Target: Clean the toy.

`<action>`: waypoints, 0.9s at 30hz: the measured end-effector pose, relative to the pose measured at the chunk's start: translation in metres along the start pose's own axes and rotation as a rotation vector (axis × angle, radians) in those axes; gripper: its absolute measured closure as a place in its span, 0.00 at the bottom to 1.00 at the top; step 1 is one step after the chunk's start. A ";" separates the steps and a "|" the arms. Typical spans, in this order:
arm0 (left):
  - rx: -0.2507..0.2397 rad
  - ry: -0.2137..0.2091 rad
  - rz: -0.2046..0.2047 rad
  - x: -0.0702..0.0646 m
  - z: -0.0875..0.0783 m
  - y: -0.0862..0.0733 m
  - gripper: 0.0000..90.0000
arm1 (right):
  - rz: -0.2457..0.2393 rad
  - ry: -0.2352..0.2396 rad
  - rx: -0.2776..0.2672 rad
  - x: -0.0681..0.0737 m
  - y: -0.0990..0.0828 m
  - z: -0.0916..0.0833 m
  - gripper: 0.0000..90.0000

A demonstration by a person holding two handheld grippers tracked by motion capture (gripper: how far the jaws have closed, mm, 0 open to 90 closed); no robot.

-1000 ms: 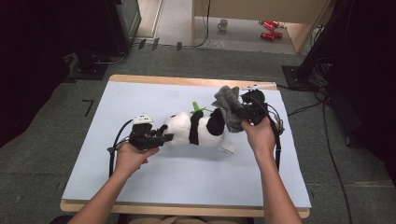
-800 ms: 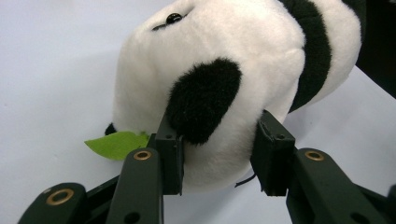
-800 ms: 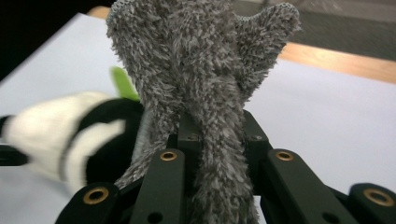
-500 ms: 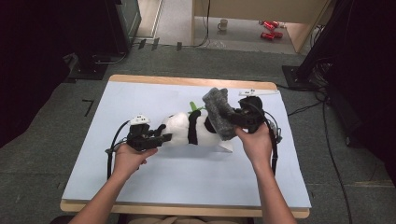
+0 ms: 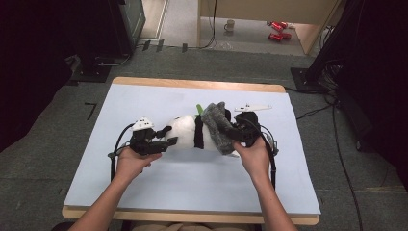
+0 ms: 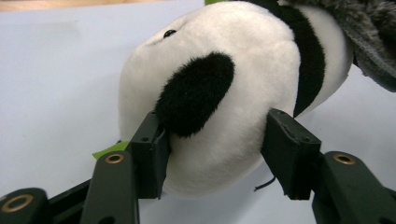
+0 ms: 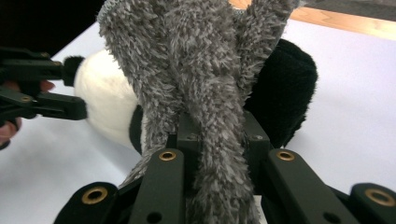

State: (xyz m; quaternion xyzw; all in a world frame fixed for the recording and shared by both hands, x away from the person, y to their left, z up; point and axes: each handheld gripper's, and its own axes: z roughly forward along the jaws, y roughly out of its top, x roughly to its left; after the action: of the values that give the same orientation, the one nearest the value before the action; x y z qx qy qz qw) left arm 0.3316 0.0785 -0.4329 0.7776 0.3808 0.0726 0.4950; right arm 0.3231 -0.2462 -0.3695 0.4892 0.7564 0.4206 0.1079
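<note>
A plush panda [image 5: 190, 134] lies on its side in the middle of the pale blue table top [image 5: 159, 187]. The left gripper [image 5: 161, 143] has just been opening; its jaws stand either side of the panda's head, seemingly no longer squeezing. The right gripper [image 5: 236, 136] is clenched on a fuzzy grey sock [image 5: 219, 126] draped over the panda's rear end. No readable writing appears anywhere.

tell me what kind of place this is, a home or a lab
Probably a lab or recording studio, not a home. A bare work table with a pale blue top stands on grey carpet among black equipment stands, cables trail over the floor, and a person works a panda toy with hand-held grippers.
</note>
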 end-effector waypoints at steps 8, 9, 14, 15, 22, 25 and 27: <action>-0.001 0.005 0.049 0.005 -0.002 0.000 0.40 | 0.011 0.016 -0.014 -0.010 0.001 0.006 0.83; 0.000 0.006 0.056 0.006 -0.002 0.000 0.40 | 0.019 0.027 -0.017 -0.012 0.001 0.007 0.83; 0.004 -0.001 0.080 0.011 -0.002 -0.003 0.39 | 0.031 0.036 -0.023 -0.018 0.003 0.011 0.83; 0.001 -0.008 0.079 0.015 -0.002 -0.004 0.39 | 0.028 0.033 -0.024 -0.020 0.005 0.012 0.83; -0.013 -0.015 0.065 0.026 0.003 -0.008 0.37 | 0.049 0.041 -0.013 -0.025 0.014 0.017 0.82; -0.036 -0.018 0.086 0.025 0.006 -0.008 0.37 | 0.053 0.041 -0.014 -0.029 0.016 0.019 0.82; -0.042 -0.020 0.087 0.026 0.008 -0.008 0.37 | 0.054 0.039 -0.016 -0.031 0.018 0.020 0.82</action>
State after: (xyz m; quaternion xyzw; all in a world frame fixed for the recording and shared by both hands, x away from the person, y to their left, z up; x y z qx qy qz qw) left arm 0.3495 0.0920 -0.4509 0.7837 0.3399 0.0941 0.5114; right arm 0.3620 -0.2578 -0.3763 0.5005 0.7414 0.4388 0.0856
